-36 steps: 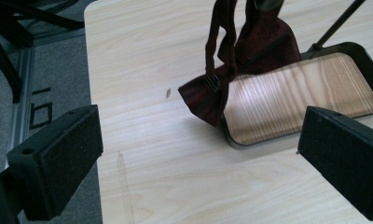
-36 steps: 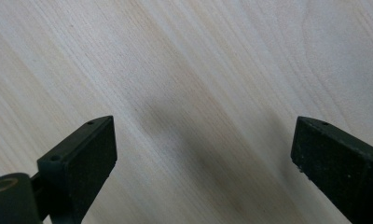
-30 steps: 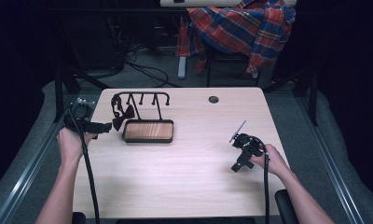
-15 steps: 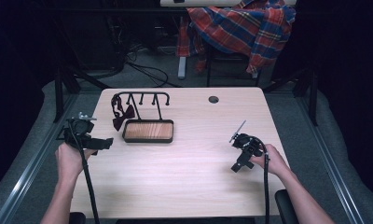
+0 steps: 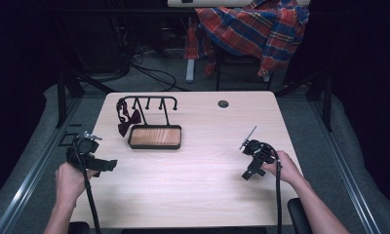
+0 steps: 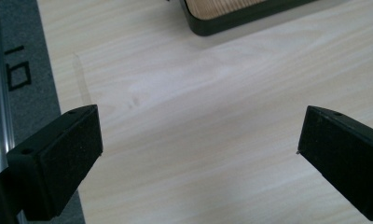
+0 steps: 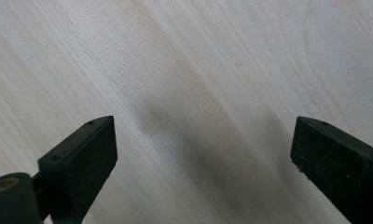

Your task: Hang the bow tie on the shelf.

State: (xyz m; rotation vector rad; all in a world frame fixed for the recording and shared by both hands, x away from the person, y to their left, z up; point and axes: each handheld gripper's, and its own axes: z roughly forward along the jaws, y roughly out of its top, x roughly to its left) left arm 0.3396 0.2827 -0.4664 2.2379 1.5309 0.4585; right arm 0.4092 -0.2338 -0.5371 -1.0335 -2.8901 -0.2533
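On the light wood table (image 5: pixel 203 195) a black hook rack (image 5: pixel 149 101) stands over a dark tray with a wooden floor (image 5: pixel 155 137). A dark red bow tie (image 5: pixel 125 123) hangs at the rack's left end. My left gripper (image 5: pixel 104 165) is held at the table's left edge, in front of the tray, with its jaws pointing right. Its own view shows the left gripper (image 6: pixel 201 140) open over bare wood, the tray corner (image 6: pixel 240 18) beyond it. My right gripper (image 5: pixel 249 173) hovers at the right side of the table. The right gripper (image 7: pixel 203 149) is open with nothing between its jaws.
A round cable hole (image 5: pixel 223 104) sits near the table's far edge. A plaid shirt (image 5: pixel 254 24) is draped over a chair behind the table. Grey floor and a metal rail (image 6: pixel 0 116) run along the table's left edge.
My left gripper has drawn back from beside the rack toward the person along the table's left edge. The right gripper has stayed where it was.
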